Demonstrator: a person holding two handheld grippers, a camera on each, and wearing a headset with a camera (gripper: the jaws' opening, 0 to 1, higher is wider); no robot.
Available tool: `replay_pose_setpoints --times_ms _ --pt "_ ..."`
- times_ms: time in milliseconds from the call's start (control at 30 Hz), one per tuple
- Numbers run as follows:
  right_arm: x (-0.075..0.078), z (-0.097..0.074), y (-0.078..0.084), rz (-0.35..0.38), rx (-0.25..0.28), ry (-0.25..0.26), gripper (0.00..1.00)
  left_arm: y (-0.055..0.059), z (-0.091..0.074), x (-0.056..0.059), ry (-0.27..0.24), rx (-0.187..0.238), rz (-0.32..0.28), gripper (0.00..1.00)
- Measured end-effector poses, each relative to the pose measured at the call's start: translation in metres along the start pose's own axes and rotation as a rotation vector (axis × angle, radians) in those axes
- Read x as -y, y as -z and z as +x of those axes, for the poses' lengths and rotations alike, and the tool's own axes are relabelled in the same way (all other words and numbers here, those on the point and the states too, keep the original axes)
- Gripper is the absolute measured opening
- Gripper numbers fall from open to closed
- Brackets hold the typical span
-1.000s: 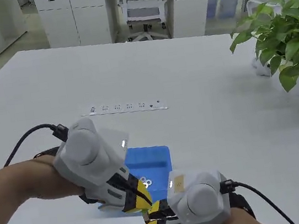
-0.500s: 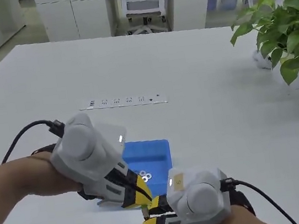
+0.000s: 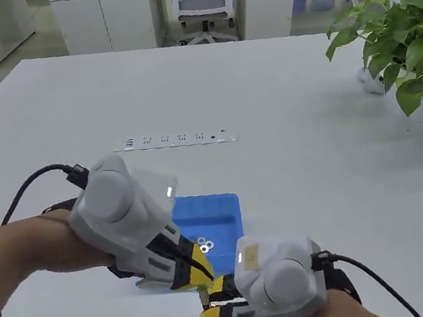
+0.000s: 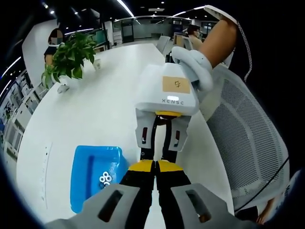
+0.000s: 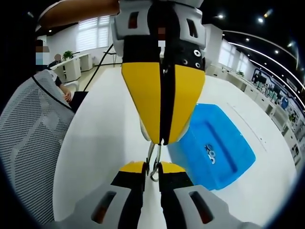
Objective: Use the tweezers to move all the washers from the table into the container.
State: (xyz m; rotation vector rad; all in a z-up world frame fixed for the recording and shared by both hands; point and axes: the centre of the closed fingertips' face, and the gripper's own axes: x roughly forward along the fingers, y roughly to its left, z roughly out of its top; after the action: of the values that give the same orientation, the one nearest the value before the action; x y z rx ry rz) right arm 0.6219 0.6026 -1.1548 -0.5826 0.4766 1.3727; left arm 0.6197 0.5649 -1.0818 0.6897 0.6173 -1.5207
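Nearest, the right gripper (image 5: 153, 167) has its yellow-tipped jaws drawn almost together on the looped end of the thin metal tweezers (image 5: 152, 160); the tweezers run forward to the tips of the left gripper (image 4: 155, 164), whose yellow jaws are pressed together; whether those tips also pinch the tweezers I cannot tell. The two grippers face each other nose to nose over the white worktop (image 3: 284, 117), toward its near edge, each in a hand. Just past them lies the shallow blue plastic rectangular container (image 3: 207, 210), flat on the worktop; the left gripper's grey body hides its near left corner in the head view. Inside it, on the floor of the container toward its near end, a small cluster of silver metal washers (image 3: 205, 244) sits touching one another; the far half of the container is bare blue. Beyond the container the worktop is open up to a flat white power strip (image 3: 174, 141) lying crosswise; past that it runs bare to the far edge. By the right edge stands a leafy green potted plant (image 3: 402, 29); behind the far edge are a grey office chair (image 3: 201, 2) and white cabinets (image 3: 89, 18).
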Motion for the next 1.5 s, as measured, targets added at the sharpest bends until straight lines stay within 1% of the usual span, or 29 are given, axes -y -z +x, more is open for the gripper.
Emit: replay_pose_setpoints --times_ms 433,567,767,933,1100,1200,1500 --pt "0.0028 -0.001 -0.0006 -0.012 0.001 0.018 0.12 -0.0019 -0.001 -0.0014 -0.006 0.011 0.002 0.05" --pt "0.0012 0.0018 0.0027 -0.01 -0.012 0.01 0.12 0.0012 0.0026 -0.0002 0.002 0.003 -0.001 0.05" --pt "0.0014 0.0008 0.004 -0.008 -0.013 0.015 0.13 -0.0005 0.0027 -0.0008 0.0 0.012 -0.002 0.05" --pt "0.0024 0.0005 0.0043 0.01 -0.014 0.011 0.12 -0.0007 0.0032 -0.0028 -0.002 0.007 0.004 0.05" --pt "0.003 0.0004 0.0045 0.026 -0.011 0.01 0.11 -0.0004 0.0032 -0.0036 -0.001 0.011 -0.002 0.05" --pt "0.0033 0.0008 0.005 0.043 -0.01 0.004 0.1 -0.0007 0.0033 -0.0031 0.001 0.013 -0.004 0.05" --pt "0.0026 0.0004 0.0047 0.059 -0.007 0.007 0.09 -0.0005 0.0028 -0.0015 0.005 0.01 -0.005 0.05"
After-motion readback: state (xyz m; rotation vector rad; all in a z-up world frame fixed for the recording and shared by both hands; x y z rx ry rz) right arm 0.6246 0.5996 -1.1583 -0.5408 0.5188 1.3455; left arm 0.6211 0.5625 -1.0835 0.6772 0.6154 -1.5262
